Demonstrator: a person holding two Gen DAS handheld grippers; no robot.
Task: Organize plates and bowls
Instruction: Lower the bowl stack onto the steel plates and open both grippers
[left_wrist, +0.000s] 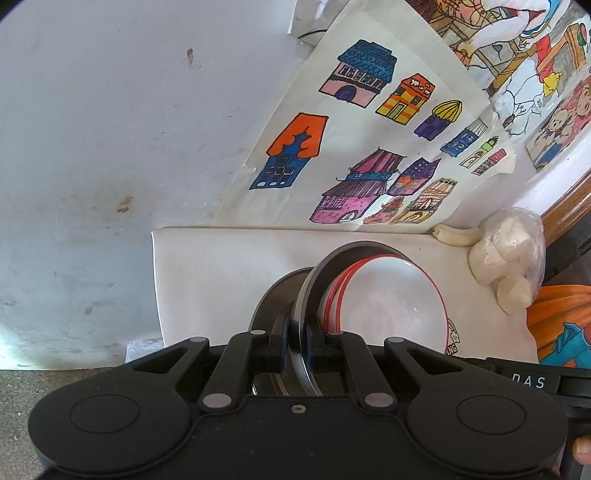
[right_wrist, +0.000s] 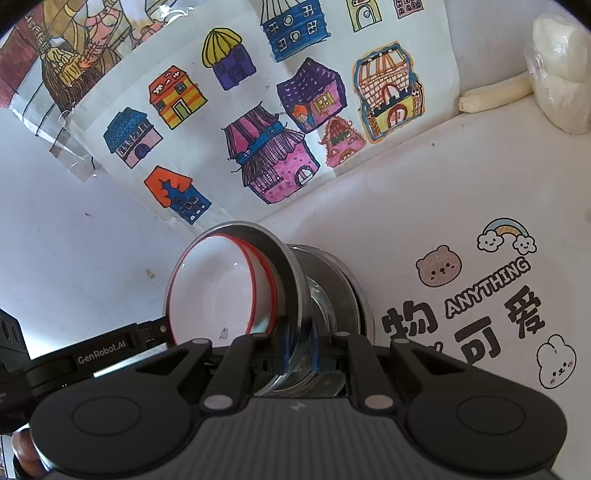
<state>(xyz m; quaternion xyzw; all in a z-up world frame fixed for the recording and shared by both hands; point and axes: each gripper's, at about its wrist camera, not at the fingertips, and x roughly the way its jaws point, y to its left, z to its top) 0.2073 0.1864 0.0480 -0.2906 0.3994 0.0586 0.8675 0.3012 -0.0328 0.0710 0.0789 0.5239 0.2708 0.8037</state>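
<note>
Steel bowl (left_wrist: 314, 295) stands on edge over the white bench (left_wrist: 221, 266), holding red-rimmed bowls (left_wrist: 388, 306); left tool (left_wrist: 297, 343) and right tool (right_wrist: 299, 347) each clamp its rim.

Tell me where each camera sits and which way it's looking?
Left wrist: on the left tongs, facing the wall drawings, tongs pinching the steel bowl rim; a fingertip shows bottom right.
Right wrist: on the right tongs, facing the same wall, pinching the opposite rim; the left tongs' arm shows at left.
Shared: steel bowl, white bowls inside, house drawing, white mat.
</note>
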